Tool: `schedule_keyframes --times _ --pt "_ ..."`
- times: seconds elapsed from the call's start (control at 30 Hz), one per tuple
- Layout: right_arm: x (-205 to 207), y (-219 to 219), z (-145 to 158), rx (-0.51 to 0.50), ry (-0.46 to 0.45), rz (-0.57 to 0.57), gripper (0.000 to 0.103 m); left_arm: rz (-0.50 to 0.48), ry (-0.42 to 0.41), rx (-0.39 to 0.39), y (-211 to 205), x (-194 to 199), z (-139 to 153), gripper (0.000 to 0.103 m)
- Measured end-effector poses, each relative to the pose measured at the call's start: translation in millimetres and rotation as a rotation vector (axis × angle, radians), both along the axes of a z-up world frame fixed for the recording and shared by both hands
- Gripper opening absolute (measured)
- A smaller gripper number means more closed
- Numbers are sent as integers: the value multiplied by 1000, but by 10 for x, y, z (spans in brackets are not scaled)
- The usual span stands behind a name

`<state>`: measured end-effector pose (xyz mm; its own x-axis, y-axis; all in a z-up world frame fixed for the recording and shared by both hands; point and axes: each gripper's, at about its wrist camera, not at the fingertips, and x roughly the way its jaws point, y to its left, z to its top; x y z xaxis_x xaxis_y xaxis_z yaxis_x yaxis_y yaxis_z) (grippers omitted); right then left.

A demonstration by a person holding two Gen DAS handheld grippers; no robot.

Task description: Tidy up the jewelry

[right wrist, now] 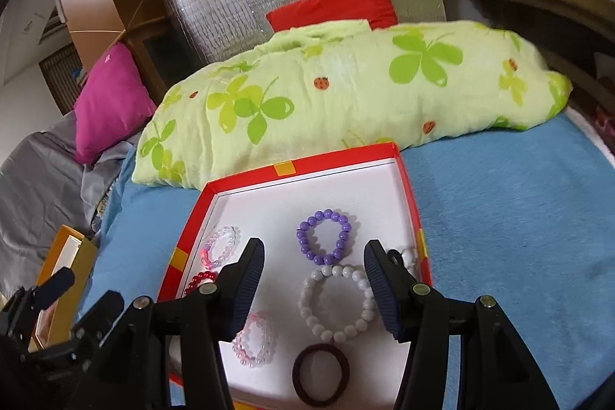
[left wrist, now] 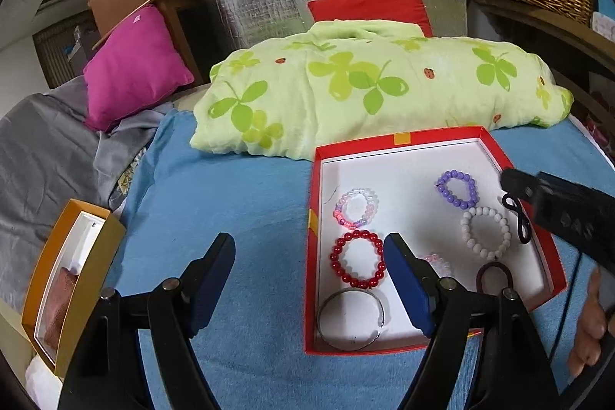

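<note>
Right gripper (right wrist: 313,289) is held wide open, nothing between the jaws, poised over the red tray (right wrist: 338,156) and framing the white bead bracelet (right wrist: 338,302). Left gripper (left wrist: 309,281) is also spread wide and empty, parked at the tray's left edge above the blue blanket (left wrist: 238,202).

Inside the tray are seen: purple bead bracelet (right wrist: 324,237) just beyond the white one and touching it, pink-clear bracelet (right wrist: 253,339) near the left finger, dark hair tie (right wrist: 321,369) nearest the camera, red bead bracelet (left wrist: 357,258), pastel bracelet (left wrist: 355,208), metal bangle (left wrist: 351,319), black loop (left wrist: 519,219) at the right wall.

A gold box (left wrist: 82,279) sits well apart on the left, lid off, with something brownish in it.

Step judged: pre-grasp, pick not yet made. Likely target: the white bracelet. Next move calls for a descent until one bead strand is straddled, then closing; neighbouring purple beads could be snagged.
</note>
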<state>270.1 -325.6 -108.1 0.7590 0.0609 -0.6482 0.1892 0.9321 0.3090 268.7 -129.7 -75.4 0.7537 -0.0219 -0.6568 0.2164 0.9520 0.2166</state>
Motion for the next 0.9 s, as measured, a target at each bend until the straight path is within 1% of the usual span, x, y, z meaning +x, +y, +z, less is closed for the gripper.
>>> schedule_keyframes --times 0.07,0.13,0.27,0.3,0.43,0.5,0.57,0.73,0.9 --pt "-110 41 39 -37 -8 5 58 10 -13 -6 36 -46 37 80" --pt "-270 88 71 -98 -14 12 58 15 -17 -23 77 -89 72 80" --pt "-680 148 181 -182 -34 35 58 35 -42 -37 131 -212 167 80" --pt "-771 151 224 -192 -46 30 59 40 -52 -37 140 -260 197 80" --pt "-1211 175 421 -198 -105 -4 66 34 -85 -68 169 -506 342 80" --pt "-1430 224 465 -216 -124 -28 66 36 -109 -82 202 -685 386 80" --pt "-1602 289 479 -232 -132 -43 66 31 -112 -101 246 -834 379 80" --pt "-1871 440 493 -245 -126 -77 67 39 -115 -135 380 -1138 326 80" --pt "-1921 580 445 -282 -115 -105 68 15 -138 -110 425 -1233 305 81"
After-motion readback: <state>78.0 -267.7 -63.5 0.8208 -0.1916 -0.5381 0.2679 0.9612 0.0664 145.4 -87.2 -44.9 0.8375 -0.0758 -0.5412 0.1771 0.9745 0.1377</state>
